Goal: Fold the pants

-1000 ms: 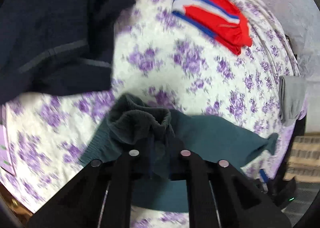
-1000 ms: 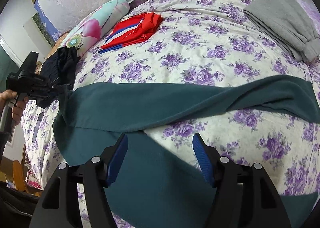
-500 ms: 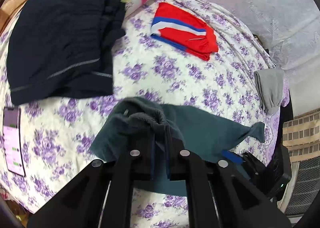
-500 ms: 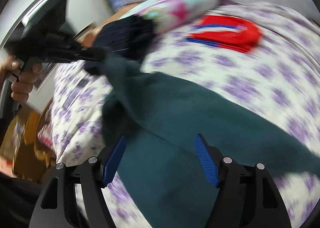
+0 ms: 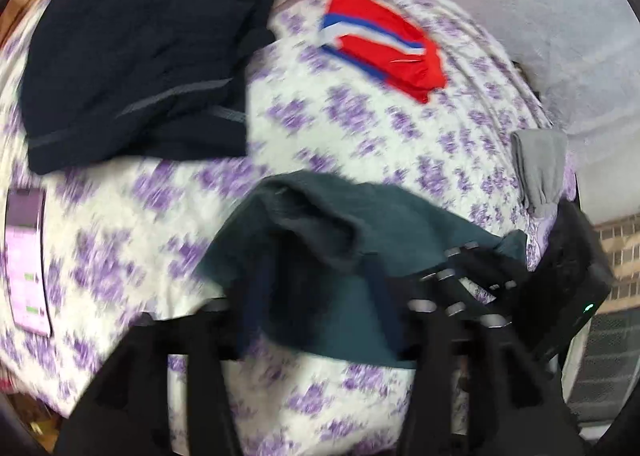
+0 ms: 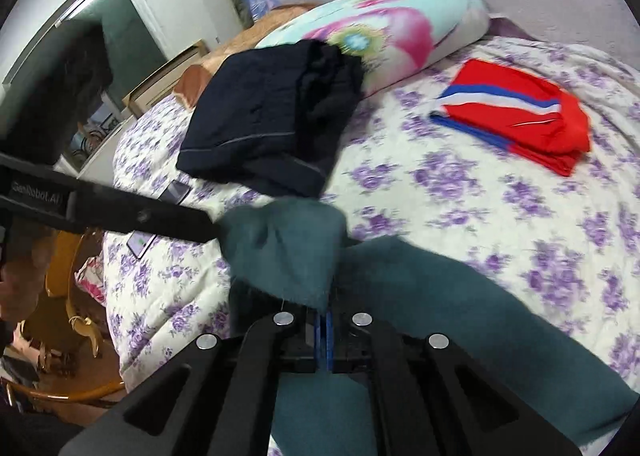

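Note:
The dark teal pants (image 5: 360, 240) lie across a bed with a purple-flowered cover (image 5: 340, 115), one end bunched and lifted. My left gripper (image 5: 316, 296) is opening: its fingers stand apart with the bunched end loose between them, not pressed. In the right wrist view the left gripper (image 6: 208, 225) comes in as a black bar from the left, its tip at the teal bunch (image 6: 284, 248). My right gripper (image 6: 325, 316) is shut on that same end of the pants, blue pads together with cloth pinched between them. It also shows as a black frame (image 5: 452, 280) just right of the left gripper.
On the bed lie a folded navy garment (image 6: 272, 115), folded red shorts with blue and white stripes (image 6: 516, 111), a folded grey garment (image 5: 540, 167) and a flowered pillow (image 6: 400, 27). A phone (image 5: 26, 256) lies near the bed's left edge. A wooden chair (image 6: 68, 316) stands beside the bed.
My right gripper swung left along the pants to the bunched end and went from open to shut on it. My left gripper's fingers went from shut on the cloth to spread apart.

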`<action>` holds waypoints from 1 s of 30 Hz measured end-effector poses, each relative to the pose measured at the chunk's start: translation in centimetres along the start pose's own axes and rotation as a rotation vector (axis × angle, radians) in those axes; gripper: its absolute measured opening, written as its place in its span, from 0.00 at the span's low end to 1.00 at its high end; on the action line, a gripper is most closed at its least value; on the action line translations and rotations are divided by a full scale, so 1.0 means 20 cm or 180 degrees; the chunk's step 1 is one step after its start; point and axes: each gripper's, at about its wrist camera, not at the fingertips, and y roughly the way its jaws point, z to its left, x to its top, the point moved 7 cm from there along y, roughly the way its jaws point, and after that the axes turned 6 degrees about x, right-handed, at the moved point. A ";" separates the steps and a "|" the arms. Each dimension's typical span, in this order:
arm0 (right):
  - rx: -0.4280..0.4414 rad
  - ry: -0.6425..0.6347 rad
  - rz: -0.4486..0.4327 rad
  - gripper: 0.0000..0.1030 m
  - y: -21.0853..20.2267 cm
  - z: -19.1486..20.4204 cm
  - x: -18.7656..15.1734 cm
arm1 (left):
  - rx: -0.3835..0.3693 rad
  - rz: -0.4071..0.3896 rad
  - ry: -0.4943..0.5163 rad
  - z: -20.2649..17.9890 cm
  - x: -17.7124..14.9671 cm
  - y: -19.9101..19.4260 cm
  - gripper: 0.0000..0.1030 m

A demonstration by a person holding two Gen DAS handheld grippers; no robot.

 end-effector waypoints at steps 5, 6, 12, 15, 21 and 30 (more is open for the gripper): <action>0.0021 -0.0071 0.0032 0.02 -0.01 0.05 -0.05 | -0.0252 0.0331 -0.0270 0.07 -0.04 0.08 0.61; 0.0032 -0.0082 0.0029 0.02 -0.01 0.07 -0.06 | -0.0265 0.0371 -0.0294 0.07 -0.04 0.09 0.63; 0.0114 0.0129 -0.0021 0.02 -0.01 0.08 -0.09 | -0.0478 0.0512 -0.0572 0.05 -0.01 0.19 0.69; 0.0117 0.0112 0.0028 0.02 0.01 0.10 -0.11 | -0.0545 0.0547 -0.0626 0.02 0.01 0.23 0.69; 0.0312 0.0198 0.0098 0.02 0.07 0.21 -0.16 | -0.0290 0.0401 -0.0343 -0.02 0.05 0.24 0.18; 0.0305 0.0352 0.0590 0.41 0.36 0.27 -0.34 | 0.0599 0.0337 -0.0253 0.31 0.05 0.22 0.17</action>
